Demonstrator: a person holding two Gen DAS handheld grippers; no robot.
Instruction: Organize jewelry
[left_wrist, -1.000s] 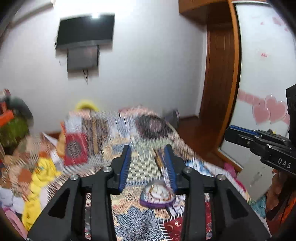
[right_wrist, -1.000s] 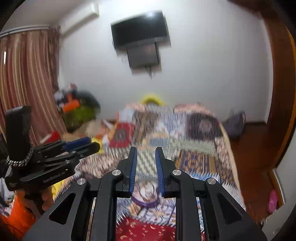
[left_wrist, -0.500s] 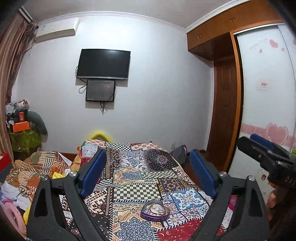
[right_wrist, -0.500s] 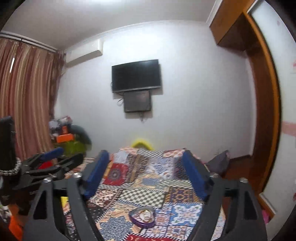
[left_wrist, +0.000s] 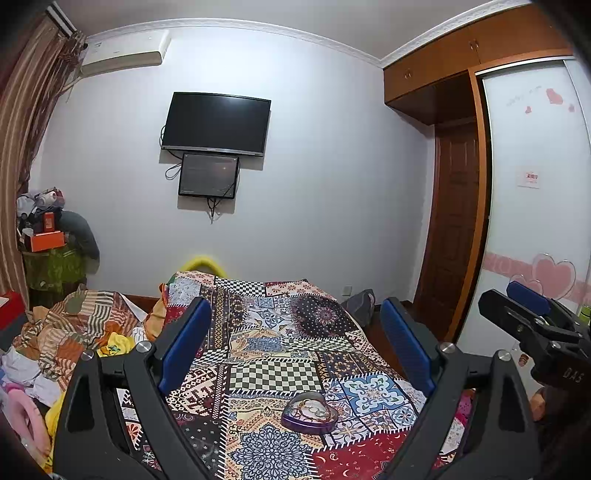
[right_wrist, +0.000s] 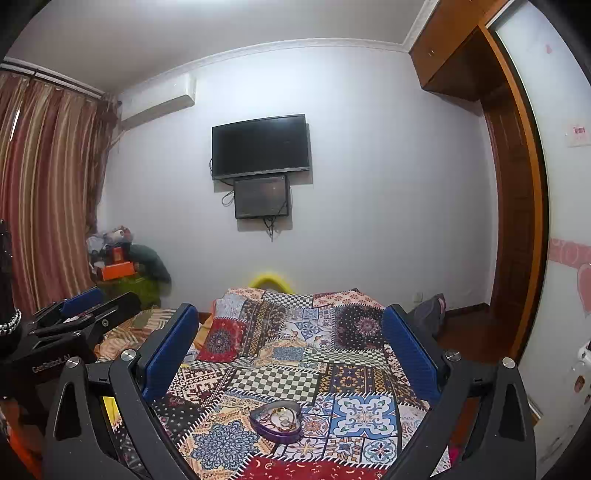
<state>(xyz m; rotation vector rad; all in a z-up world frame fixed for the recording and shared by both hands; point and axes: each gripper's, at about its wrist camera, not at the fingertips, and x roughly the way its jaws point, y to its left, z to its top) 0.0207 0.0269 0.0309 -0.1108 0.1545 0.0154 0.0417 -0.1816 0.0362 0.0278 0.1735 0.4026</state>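
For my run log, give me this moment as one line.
left claw: open, empty | right claw: open, empty | heart-shaped box: on patchwork quilt, jewelry inside, untouched

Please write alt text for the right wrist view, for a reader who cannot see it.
The right gripper, fingers wide open and empty, hangs above a purple heart-shaped box holding jewelry on a patchwork bedspread. The left gripper shows at far left.
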